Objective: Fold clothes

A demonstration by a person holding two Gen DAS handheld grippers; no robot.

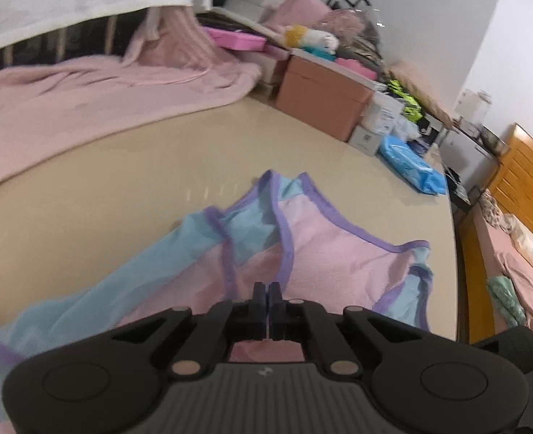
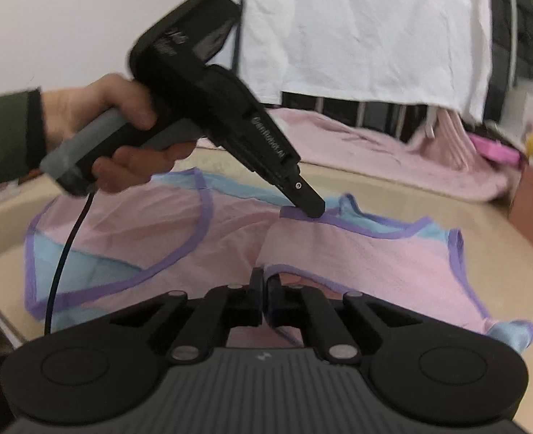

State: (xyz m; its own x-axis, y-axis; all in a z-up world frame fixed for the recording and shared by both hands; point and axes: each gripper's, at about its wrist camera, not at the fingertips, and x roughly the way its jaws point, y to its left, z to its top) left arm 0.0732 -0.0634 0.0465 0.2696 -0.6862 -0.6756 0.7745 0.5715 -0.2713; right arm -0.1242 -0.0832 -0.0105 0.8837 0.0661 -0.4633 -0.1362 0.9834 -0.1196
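A small pink and light-blue garment with purple trim [image 1: 324, 253] lies partly lifted on the beige table [image 1: 157, 166]; it also shows in the right wrist view [image 2: 356, 253]. My left gripper [image 1: 267, 289] is shut on its purple edge. In the right wrist view the left gripper [image 2: 311, 211] pinches the trim near the garment's far edge. My right gripper [image 2: 264, 278] is shut on the purple trim at the near edge.
A pink blanket [image 1: 85, 86] lies at the table's far side, under a hanging white cloth [image 2: 367, 29]. Cardboard boxes [image 1: 320, 97], a blue packet [image 1: 411, 162] and clutter line the right edge. A bed [image 1: 519, 253] stands beyond.
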